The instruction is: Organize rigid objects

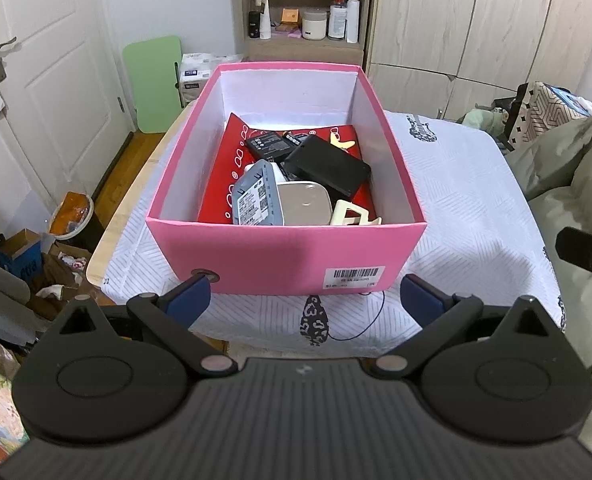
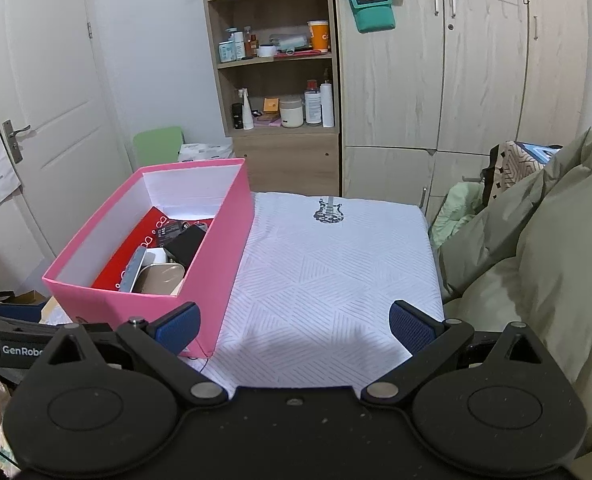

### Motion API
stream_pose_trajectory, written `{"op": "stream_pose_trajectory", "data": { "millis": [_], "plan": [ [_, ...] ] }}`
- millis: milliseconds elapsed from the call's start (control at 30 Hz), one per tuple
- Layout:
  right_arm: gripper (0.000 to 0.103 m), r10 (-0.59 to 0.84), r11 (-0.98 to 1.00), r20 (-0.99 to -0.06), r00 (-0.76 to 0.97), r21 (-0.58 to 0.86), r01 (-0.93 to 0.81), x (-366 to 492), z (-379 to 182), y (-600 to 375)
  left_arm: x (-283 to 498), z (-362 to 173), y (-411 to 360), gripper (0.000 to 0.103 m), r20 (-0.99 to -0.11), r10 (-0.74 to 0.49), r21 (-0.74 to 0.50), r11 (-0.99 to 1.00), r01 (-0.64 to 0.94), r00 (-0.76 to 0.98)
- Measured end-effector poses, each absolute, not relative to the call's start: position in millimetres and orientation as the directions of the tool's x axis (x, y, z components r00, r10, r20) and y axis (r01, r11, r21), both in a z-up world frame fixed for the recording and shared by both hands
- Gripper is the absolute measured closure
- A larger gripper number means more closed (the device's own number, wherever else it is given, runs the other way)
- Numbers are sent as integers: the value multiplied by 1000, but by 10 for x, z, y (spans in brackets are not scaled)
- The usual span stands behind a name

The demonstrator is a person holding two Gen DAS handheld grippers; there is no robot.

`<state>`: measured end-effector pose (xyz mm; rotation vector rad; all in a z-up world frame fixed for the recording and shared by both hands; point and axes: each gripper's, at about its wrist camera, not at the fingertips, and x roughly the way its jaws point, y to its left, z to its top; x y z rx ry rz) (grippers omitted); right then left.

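Left hand-held gripper (image 1: 305, 294): spread wide, empty — the nearer one.
Pink cardboard box (image 1: 288, 248): straight ahead on the white-clothed surface (image 1: 467, 216), long axis pointing away, rigid items piled inside.
Right hand-held gripper (image 2: 294, 326): spread wide, empty — box seen to its left.

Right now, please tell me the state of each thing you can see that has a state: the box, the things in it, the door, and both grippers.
Pink box: open, no lid, upright on the white cloth.
Black case: inside the box, lying tilted on other items.
Metal tin: inside the box, closed.
Door: closed.
Left gripper: open, holding nothing.
Right gripper: open, holding nothing.
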<state>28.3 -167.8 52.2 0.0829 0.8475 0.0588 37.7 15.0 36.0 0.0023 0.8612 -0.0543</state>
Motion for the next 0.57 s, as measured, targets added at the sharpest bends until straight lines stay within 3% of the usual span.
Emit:
{"op": "stream_pose_trajectory", "data": {
  "millis": [567],
  "plan": [
    [1, 70, 996, -754, 653, 94, 3, 262, 478, -1740, 316, 380, 74, 0, -740, -32, 10, 998, 58, 672]
  ]
}}
